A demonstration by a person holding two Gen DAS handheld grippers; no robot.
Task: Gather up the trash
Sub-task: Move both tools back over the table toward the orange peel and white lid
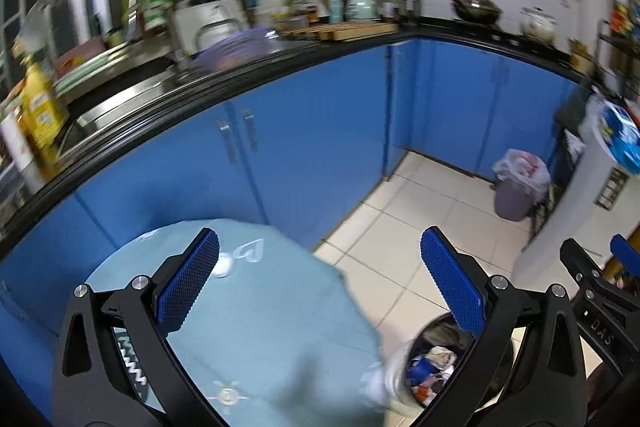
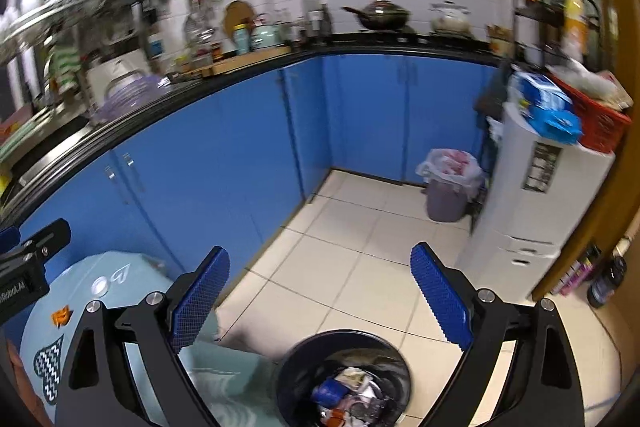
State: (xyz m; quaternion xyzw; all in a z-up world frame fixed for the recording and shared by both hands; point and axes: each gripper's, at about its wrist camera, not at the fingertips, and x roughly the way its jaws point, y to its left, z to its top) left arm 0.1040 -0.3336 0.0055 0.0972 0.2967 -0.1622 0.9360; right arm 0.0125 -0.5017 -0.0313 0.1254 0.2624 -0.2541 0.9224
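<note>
- Both jaws stand wide apart and empty: left gripper [image 1: 320, 283], right gripper [image 2: 320, 295].
- Just below me, the black bin [image 2: 344, 379] already holds trash.
- Farther off, I judge the lined bin [image 2: 450, 185] still needs collecting.

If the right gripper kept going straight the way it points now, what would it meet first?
Probably bare floor tiles. The right gripper is open and empty, aimed down past the black trash bin, whose rim sits below the fingertips. Depth is unclear, so it may clip the bin's far rim.
</note>
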